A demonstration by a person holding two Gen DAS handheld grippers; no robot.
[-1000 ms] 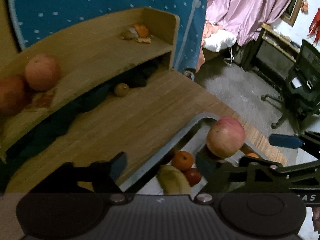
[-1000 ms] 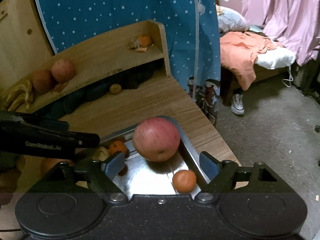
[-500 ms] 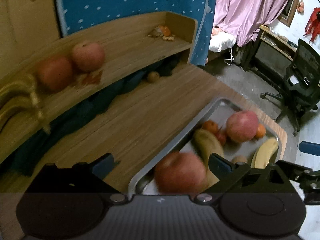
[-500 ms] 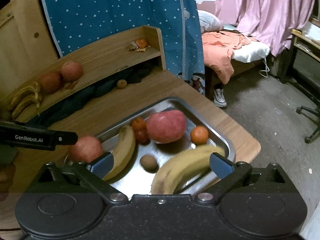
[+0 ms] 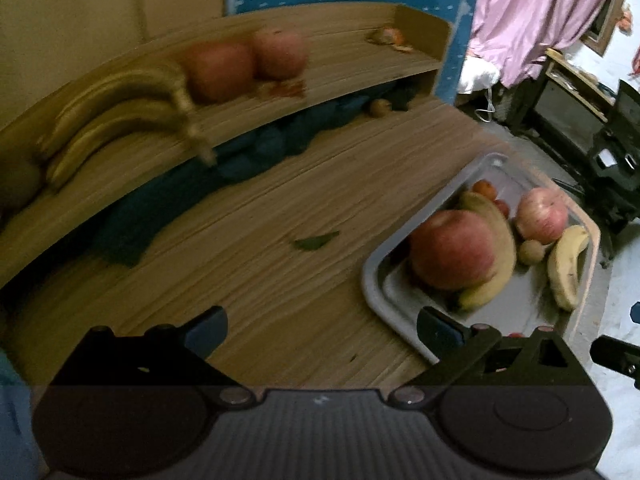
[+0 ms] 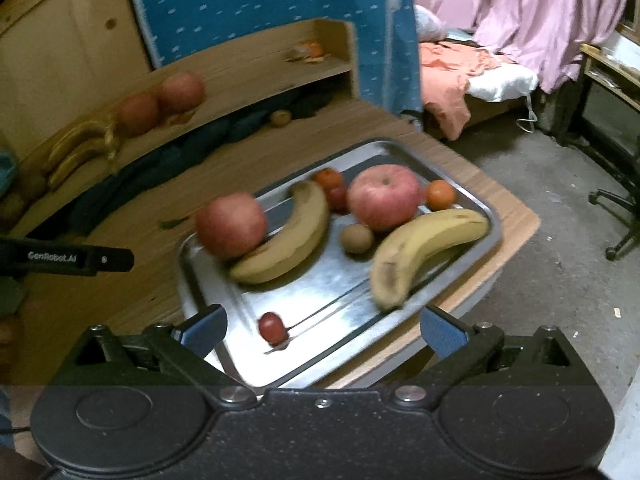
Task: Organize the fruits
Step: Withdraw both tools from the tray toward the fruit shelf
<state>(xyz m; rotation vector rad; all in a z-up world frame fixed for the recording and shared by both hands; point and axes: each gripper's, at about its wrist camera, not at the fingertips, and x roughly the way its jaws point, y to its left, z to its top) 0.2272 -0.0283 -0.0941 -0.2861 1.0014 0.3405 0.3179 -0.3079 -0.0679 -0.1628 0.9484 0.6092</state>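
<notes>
Most fruit sits in the tray [image 6: 486, 210] now; shelf [image 6: 248, 80] fruit & one small fruit on the tabletop [image 6: 279, 118] are left. Left gripper [image 5: 320, 330] & right gripper [image 6: 322, 330] are both wide open, holding nothing.

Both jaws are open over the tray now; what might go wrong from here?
1. The tray sits at the table's corner, beside the edge; a push could slide it off.
2. The near apple leans on a banana at the tray's rim; a nudge might roll it out.
3. The small red fruit lies loose between the right gripper's open jaws, easily knocked. The left gripper is open over bare table.
</notes>
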